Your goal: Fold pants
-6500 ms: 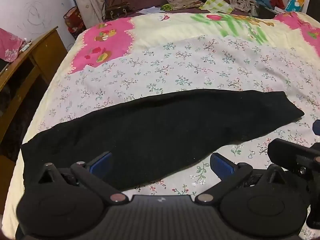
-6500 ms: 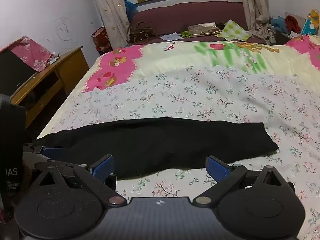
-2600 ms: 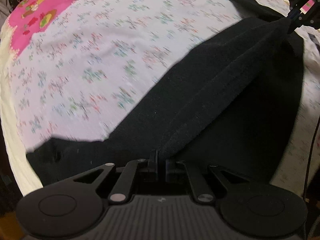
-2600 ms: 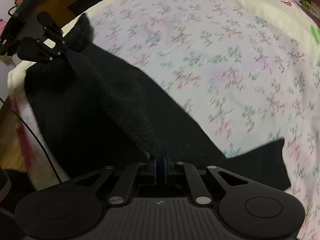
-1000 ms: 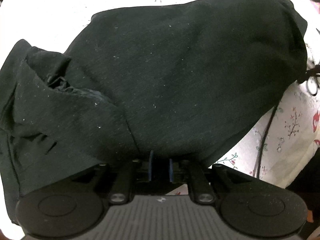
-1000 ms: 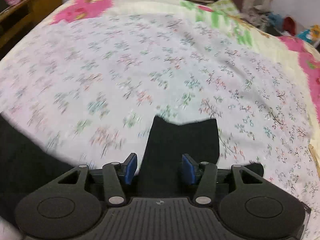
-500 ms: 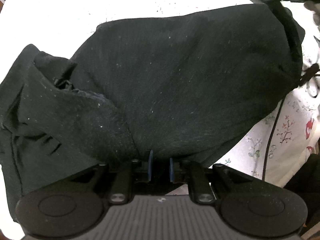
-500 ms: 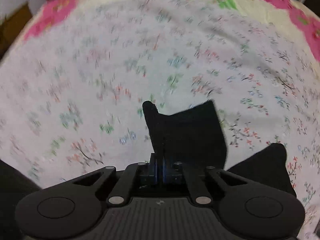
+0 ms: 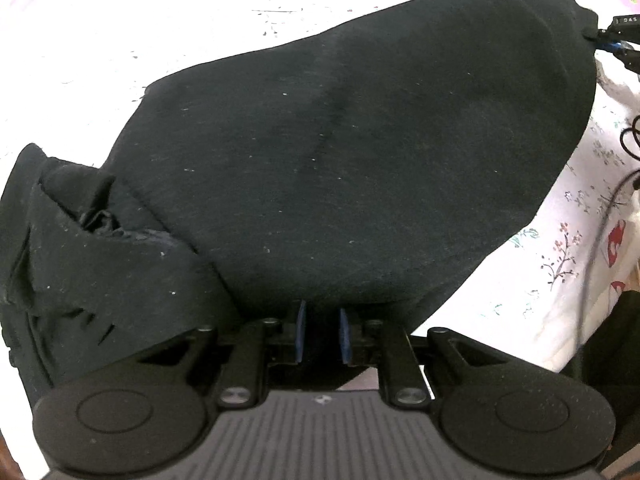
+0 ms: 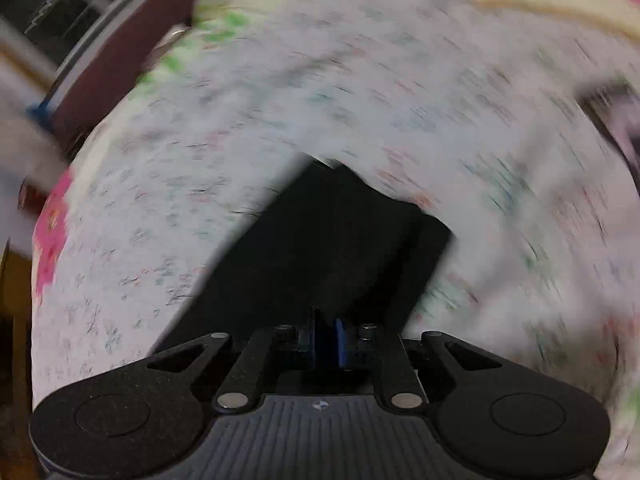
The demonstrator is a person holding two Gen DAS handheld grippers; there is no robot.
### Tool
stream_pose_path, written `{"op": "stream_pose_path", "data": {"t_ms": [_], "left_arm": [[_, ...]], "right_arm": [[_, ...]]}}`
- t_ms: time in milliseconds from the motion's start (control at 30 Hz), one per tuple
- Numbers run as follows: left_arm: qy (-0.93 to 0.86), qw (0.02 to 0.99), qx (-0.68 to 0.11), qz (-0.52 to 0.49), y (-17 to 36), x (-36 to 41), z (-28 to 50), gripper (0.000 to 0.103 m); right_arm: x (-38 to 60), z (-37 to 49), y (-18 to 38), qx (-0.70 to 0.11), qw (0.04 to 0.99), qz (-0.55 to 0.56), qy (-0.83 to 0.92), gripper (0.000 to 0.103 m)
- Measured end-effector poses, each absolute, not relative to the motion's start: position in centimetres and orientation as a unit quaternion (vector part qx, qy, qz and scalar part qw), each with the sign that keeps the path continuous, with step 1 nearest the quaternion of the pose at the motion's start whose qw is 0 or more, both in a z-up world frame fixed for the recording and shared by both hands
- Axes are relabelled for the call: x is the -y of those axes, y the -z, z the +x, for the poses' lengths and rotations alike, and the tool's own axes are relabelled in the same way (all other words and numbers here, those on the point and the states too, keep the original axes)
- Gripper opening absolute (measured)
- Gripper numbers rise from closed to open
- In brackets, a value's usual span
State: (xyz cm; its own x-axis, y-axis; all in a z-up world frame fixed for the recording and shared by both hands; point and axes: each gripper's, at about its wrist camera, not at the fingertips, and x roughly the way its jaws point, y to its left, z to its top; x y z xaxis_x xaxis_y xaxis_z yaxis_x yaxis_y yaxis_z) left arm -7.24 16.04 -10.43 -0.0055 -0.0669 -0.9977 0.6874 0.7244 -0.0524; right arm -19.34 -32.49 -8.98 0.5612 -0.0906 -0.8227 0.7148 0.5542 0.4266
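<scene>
The black pants [image 9: 344,152] lie bunched on the floral bedsheet [image 9: 560,264] and fill most of the left wrist view, with a crumpled part [image 9: 100,240] at the left. My left gripper [image 9: 322,334] is shut on the near edge of the pants, a narrow gap between its blue pads. My right gripper [image 10: 326,344] is shut on the leg end of the pants [image 10: 332,236], which stretches ahead over the sheet [image 10: 360,100]. The right wrist view is heavily blurred. The right gripper shows at the far right of the left wrist view [image 9: 624,40].
A black cable [image 9: 608,200] runs over the sheet at the right of the left wrist view. In the right wrist view a dark red headboard [image 10: 104,64] stands at the upper left and wooden furniture [image 10: 12,280] at the left edge.
The right gripper closed on the leg end and now swings quickly with it, blurring its view. The left gripper stays shut on the pants, pads slightly wider apart.
</scene>
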Motion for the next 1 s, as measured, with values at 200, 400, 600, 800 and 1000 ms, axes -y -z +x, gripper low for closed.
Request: {"op": "stream_pose_path", "data": {"t_ms": [200,400,600,800,1000], "left_arm": [[0.268,0.683,-0.646,0.213,9.9,-16.1,-6.7,0.026],[0.247,0.71,-0.638,0.17,9.4,-18.1,-8.0,0.027],[0.224,0.737,-0.625,0.129,8.6,-20.7,-8.7,0.028],[0.184,0.781,-0.59,0.085,6.0,-23.2,-8.9,0.029],[0.168,0.829,-0.528,0.081,5.0,-22.2,-10.6,0.029]], "right_arm": [[33.1,-18.7,8.5,-0.374,0.791,0.394,0.28,0.034],[32.6,-17.2,11.0,-0.39,0.77,0.415,0.287,0.039],[33.0,-16.0,8.4,-0.376,0.785,0.426,0.247,0.0],[36.6,-18.1,8.2,-0.416,0.737,0.391,0.362,0.0],[29.4,-14.5,2.3,-0.456,0.83,0.182,0.264,0.02]]}}
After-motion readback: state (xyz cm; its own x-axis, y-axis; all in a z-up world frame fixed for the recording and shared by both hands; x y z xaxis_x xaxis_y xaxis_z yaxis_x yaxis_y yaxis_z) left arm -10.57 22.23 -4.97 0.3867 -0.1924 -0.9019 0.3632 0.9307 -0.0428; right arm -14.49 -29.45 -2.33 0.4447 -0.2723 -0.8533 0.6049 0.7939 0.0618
